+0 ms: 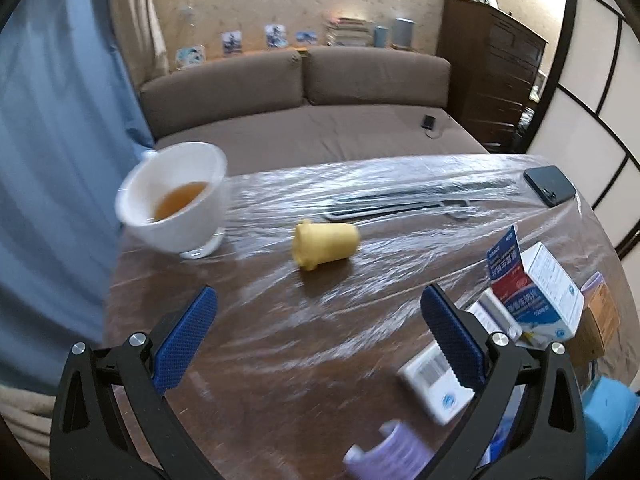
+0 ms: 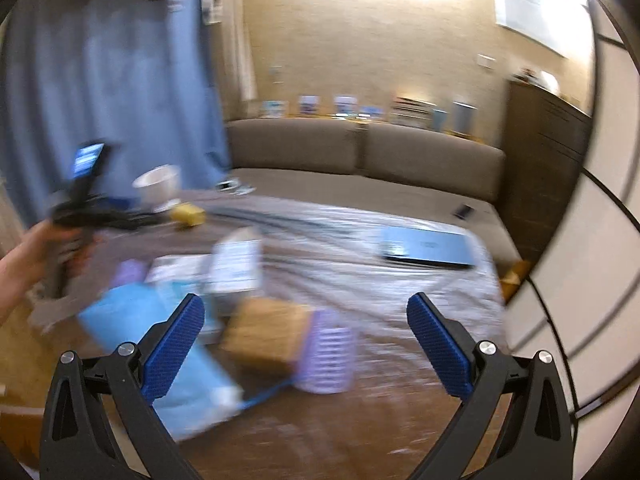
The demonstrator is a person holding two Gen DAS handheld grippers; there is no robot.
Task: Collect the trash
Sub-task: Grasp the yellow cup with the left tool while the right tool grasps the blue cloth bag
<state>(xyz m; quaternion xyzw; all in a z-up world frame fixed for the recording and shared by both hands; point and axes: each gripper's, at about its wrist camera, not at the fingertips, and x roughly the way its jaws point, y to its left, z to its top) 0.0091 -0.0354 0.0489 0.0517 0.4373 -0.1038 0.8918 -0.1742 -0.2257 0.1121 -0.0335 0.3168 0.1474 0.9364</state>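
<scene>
A small yellow cup (image 1: 325, 246) lies on its side on the plastic-covered wooden table (image 1: 280, 340). My left gripper (image 1: 320, 340) is open and empty, short of the cup. At its right are a white-and-blue medicine carton (image 1: 536, 292), a flat white box (image 1: 436, 384), a brown box (image 1: 596, 320) and a purple ribbed cup (image 1: 384, 456). My right gripper (image 2: 306, 344) is open and empty above the blurred brown box (image 2: 264, 336) and a purple ribbed cup (image 2: 330, 356). A light blue bag (image 2: 160, 344) lies left of them.
A white cup of tea (image 1: 176, 196) stands at the table's far left. A black phone (image 1: 550, 185) and grey tongs (image 1: 400, 208) lie at the far side. A laptop (image 2: 428, 252) lies at the right. A brown sofa (image 1: 304, 80) is behind the table, a blue curtain (image 1: 52, 160) to the left.
</scene>
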